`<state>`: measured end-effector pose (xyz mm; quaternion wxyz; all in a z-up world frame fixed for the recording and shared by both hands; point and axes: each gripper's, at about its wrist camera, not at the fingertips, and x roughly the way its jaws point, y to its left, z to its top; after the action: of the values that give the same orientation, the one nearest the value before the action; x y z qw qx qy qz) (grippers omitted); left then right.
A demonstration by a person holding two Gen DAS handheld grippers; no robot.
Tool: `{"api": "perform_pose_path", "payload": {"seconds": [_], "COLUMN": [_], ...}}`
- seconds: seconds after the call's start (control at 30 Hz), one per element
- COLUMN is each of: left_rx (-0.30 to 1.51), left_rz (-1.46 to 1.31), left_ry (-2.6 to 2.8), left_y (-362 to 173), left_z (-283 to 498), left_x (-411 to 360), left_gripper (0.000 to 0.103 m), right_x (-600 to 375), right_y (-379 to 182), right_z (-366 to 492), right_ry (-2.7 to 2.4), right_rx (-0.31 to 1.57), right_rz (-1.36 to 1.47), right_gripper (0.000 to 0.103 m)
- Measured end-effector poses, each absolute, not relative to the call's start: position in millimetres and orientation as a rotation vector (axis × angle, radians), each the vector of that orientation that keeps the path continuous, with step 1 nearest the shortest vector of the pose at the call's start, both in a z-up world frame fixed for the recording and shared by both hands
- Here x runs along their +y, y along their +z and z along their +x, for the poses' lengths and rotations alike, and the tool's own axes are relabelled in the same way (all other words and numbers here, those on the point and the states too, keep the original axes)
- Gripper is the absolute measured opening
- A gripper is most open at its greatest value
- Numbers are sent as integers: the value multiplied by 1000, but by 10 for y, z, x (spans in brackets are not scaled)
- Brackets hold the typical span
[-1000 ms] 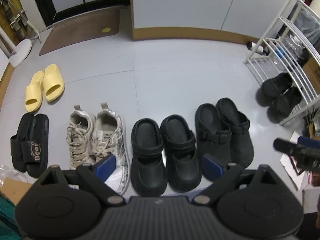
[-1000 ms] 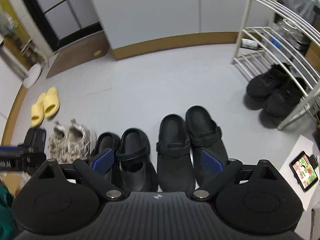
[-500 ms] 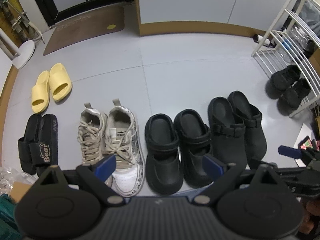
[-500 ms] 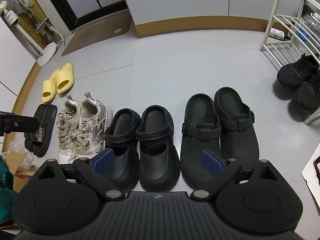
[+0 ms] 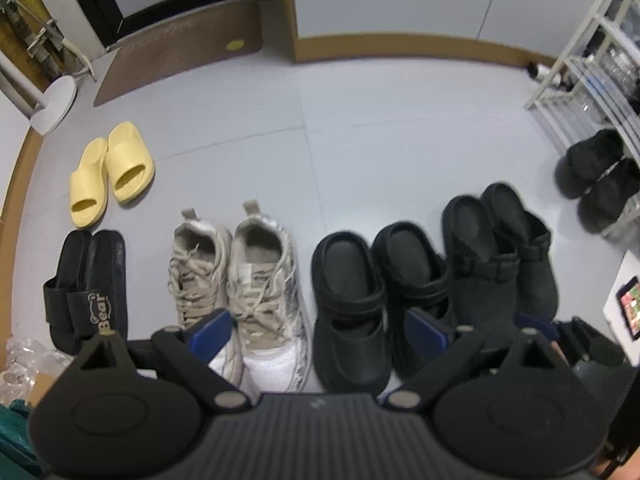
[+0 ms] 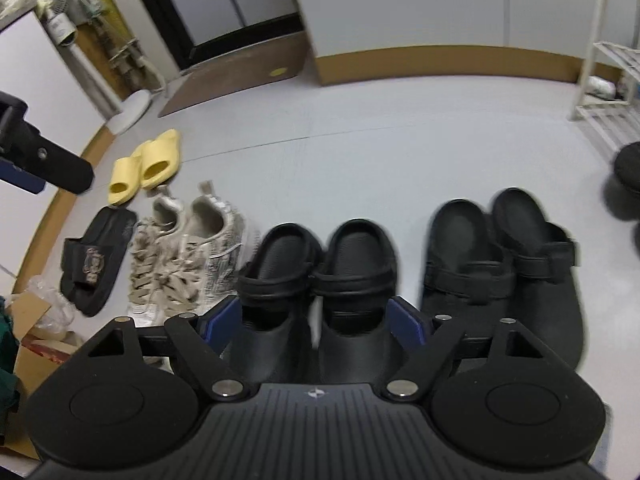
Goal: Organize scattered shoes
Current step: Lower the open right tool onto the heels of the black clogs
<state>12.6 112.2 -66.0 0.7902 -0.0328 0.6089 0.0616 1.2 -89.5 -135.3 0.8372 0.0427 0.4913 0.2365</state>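
shoes lie on the grey floor (image 5: pixel 400 140) in pairs, most of them in one row with toes toward the cameras. largest to smallest: the white rack (image 5: pixel 580 60) stands at the right with a black sneaker pair (image 5: pixel 600 176) at its foot; the black strap clogs (image 5: pixel 500 260), the chunky black clogs (image 6: pixel 316 280) and the beige laced sneakers (image 5: pixel 236 280) sit side by side, each pair touching or just beside the next. the black bear slides (image 5: pixel 88 288) close the row on the left, and the yellow slides (image 5: pixel 110 172) lie behind them, off the row.

this fits a tidy-up near its end, or one where only the yellow pair is left to line up. any further lift is best taken by one shoe's heel rim, keeping partners together. the left gripper (image 5: pixel 316 330) and the right gripper (image 6: pixel 316 320) both hover with fingers wide apart, holding nothing.
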Motion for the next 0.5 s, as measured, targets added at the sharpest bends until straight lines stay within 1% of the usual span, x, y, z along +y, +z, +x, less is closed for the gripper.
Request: {"api": "perform_pose_path", "payload": {"seconds": [0.13,0.27,0.47,0.5], "left_rx": [1298,1283,1253,1252], "left_rz": [-90,-95,-78,-77], "left_ry": [148,135,92,85], "left_y": [-644,-627,-559,-554], "left_z": [146,180,193,197], "left_x": [1188,1165,1056,1048], "left_gripper": [95,95,95,95], "right_x": [-752,-570,-254,-264], "right_y": [-1527,-1767,-2011,-2030], "right_z": [99,165,186,187], "right_ry": [498,518,529,524], "right_rx": [1060,1069,1094,1099], "right_rz": [93,103,-51,-37], "right_gripper": [73,73,73,73]}}
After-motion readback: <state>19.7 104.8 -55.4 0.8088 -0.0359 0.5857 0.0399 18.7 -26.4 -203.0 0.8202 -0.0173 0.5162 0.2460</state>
